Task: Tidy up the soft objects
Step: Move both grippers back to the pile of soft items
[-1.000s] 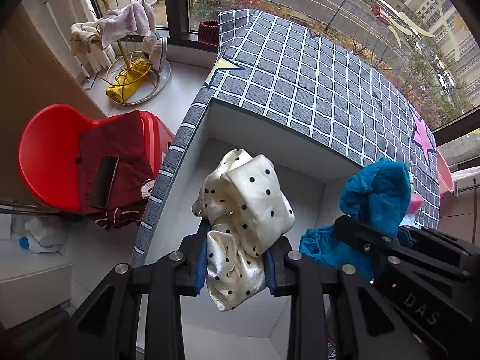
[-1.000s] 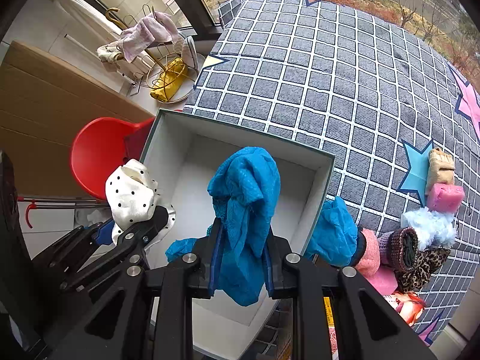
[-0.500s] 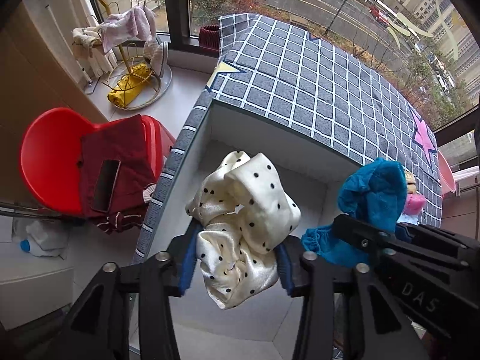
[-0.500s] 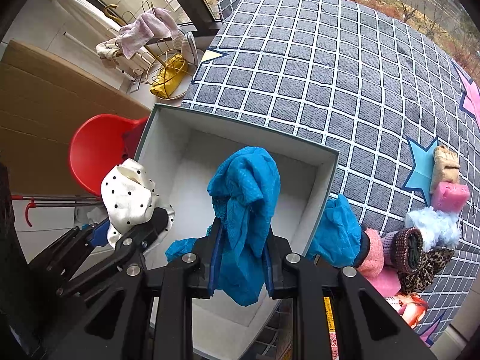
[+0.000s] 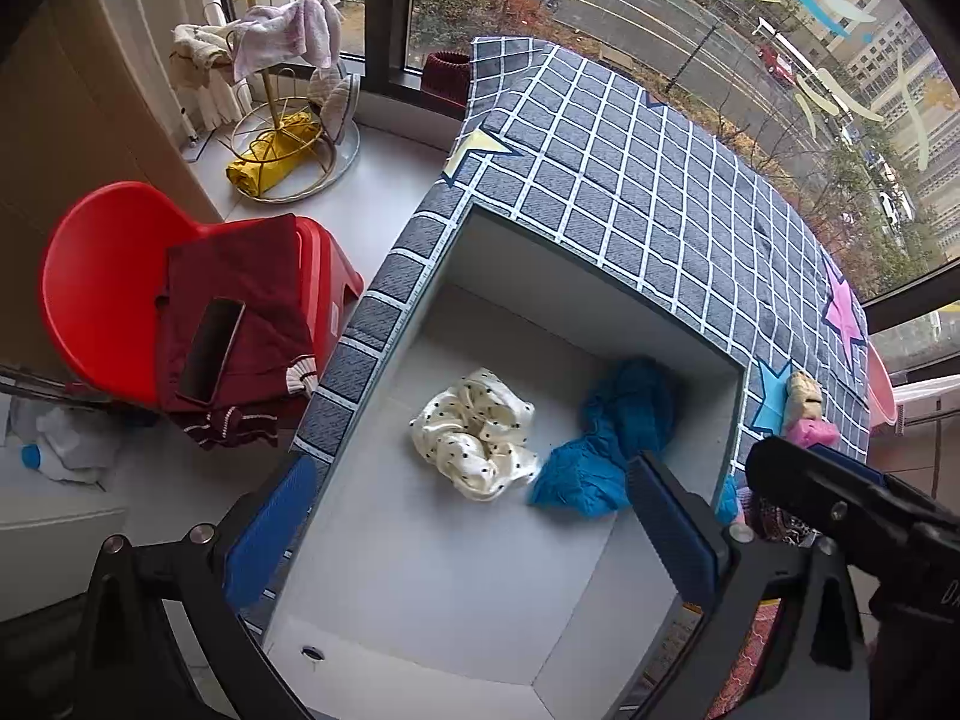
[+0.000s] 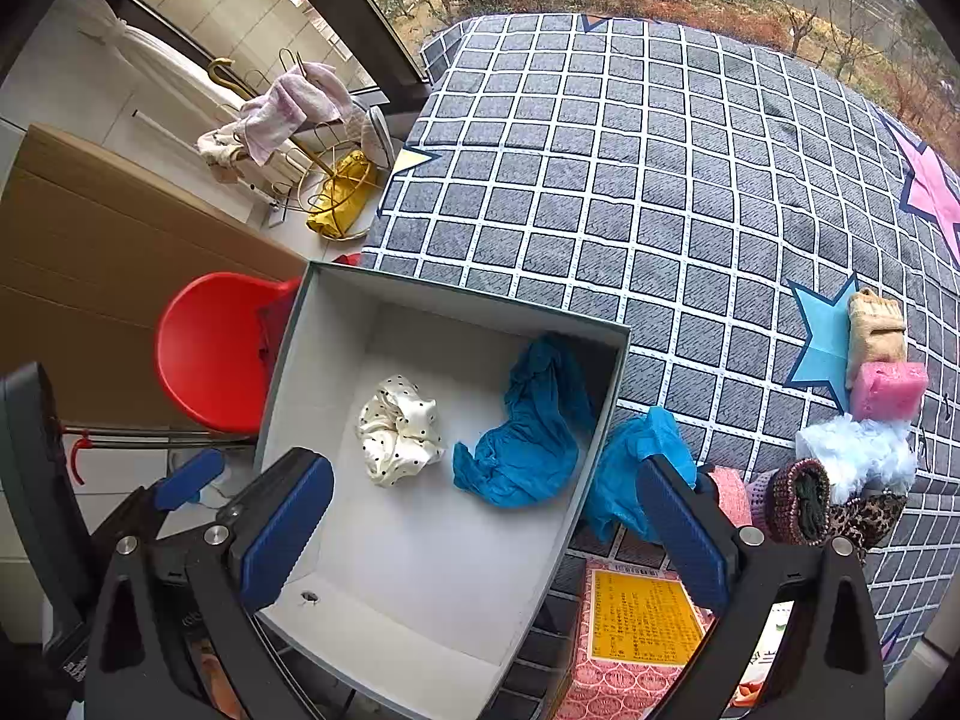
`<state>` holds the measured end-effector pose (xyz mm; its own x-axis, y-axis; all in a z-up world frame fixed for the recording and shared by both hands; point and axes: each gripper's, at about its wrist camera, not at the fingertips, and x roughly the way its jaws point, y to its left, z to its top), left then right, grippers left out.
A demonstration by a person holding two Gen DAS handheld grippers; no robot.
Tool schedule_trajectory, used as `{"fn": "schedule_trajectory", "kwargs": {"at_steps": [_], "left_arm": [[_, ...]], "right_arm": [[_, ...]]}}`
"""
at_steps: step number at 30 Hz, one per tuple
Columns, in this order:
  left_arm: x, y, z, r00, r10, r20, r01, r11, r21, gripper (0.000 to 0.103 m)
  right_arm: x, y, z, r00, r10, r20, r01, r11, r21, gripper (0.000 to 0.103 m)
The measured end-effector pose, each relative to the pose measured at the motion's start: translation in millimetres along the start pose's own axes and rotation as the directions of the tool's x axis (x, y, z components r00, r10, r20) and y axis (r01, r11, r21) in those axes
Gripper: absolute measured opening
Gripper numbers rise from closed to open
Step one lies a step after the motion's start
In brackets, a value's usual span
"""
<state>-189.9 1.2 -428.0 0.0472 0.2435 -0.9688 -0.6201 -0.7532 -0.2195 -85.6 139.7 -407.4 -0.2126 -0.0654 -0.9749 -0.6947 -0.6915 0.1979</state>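
Left wrist view: the left gripper [image 5: 468, 534] is seen opening wide, nothing between its jaws. The right gripper [image 6: 486, 516] is opening too, also empty. At twelve o'clock from each, the dotted cream scrunchie [image 5: 477, 441] and crinkly blue cloth [image 5: 612, 438] are lying loose in the white box [image 5: 576, 294]. Both claws should be lifted straight up so the soft things are not snagged.
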Motion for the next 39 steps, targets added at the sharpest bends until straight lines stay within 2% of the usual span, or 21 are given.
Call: {"fn": "schedule_trajectory", "kwargs": {"at_steps": [12, 19, 29, 35, 39], "left_arm": [[-18.8, -32.4, -2.4, 0.999, -0.036, -0.012, 0.037, 0.997, 0.066, 0.103], [-24.4, -63.6, -8.2, 0.998, -0.059, -0.038, 0.063, 0.991, 0.122, 0.103], [-16.6, -126.8, -23.6, 0.994, -0.068, -0.090, 0.087, 0.970, 0.225, 0.103], [-6.7, -158.7, -30.7, 0.989, -0.065, -0.135, 0.099, 0.960, 0.260, 0.103], [0.8, -175.9, -32.0, 0.986, -0.053, -0.161, 0.095, 0.958, 0.269, 0.103]], "right_arm": [[-32.7, -15.7, -3.0, 0.999, 0.017, 0.031, -0.018, 0.999, 0.030, 0.102], [-64.3, -52.6, -11.9, 0.998, 0.017, 0.056, -0.022, 0.996, 0.086, 0.102], [-85.8, -150.3, -42.9, 0.996, -0.053, 0.069, 0.034, 0.965, 0.261, 0.102], [-72.1, -219.4, -64.5, 0.993, -0.115, 0.026, 0.097, 0.920, 0.379, 0.102], [-54.9, -253.1, -69.2, 0.989, -0.150, -0.011, 0.141, 0.900, 0.413, 0.102]]}}
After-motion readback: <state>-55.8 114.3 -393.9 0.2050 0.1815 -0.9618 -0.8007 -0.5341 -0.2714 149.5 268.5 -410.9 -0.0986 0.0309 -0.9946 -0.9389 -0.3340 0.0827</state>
